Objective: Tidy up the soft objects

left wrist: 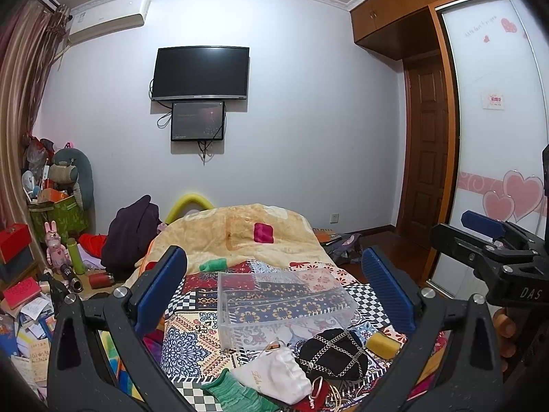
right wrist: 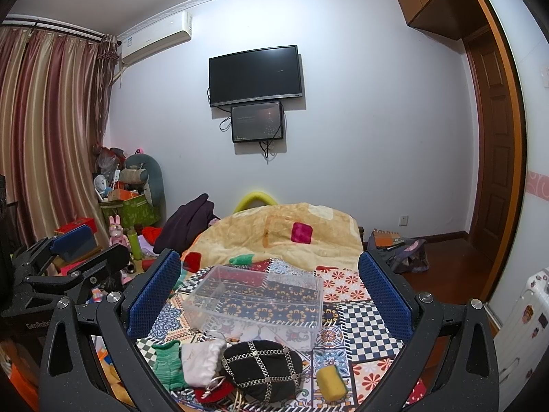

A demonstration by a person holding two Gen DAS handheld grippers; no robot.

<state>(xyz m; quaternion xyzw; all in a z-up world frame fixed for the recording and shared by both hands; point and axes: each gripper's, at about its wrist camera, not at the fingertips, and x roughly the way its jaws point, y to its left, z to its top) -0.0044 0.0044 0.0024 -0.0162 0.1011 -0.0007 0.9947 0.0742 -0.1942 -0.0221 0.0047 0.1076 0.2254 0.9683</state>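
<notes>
A clear plastic box (left wrist: 281, 304) (right wrist: 255, 304) stands empty on the patterned bedspread. In front of it lie a green knitted piece (left wrist: 236, 393) (right wrist: 168, 362), a white drawstring pouch (left wrist: 278, 374) (right wrist: 200, 360), a black chain-trimmed pouch (left wrist: 334, 352) (right wrist: 262, 369) and a yellow sponge (left wrist: 382, 343) (right wrist: 331, 382). A red item (right wrist: 212, 393) with rings peeks out below the pouches. My left gripper (left wrist: 274, 288) is open and empty above the bed, over the box. My right gripper (right wrist: 269, 295) is open and empty beside it, to the right.
A beige blanket (left wrist: 247, 233) is bunched at the far end of the bed. Clutter, boxes and toys fill the floor at the left (left wrist: 51, 257). A wardrobe (left wrist: 497, 103) and a door stand at the right. A white suitcase (right wrist: 521, 316) is by the bed.
</notes>
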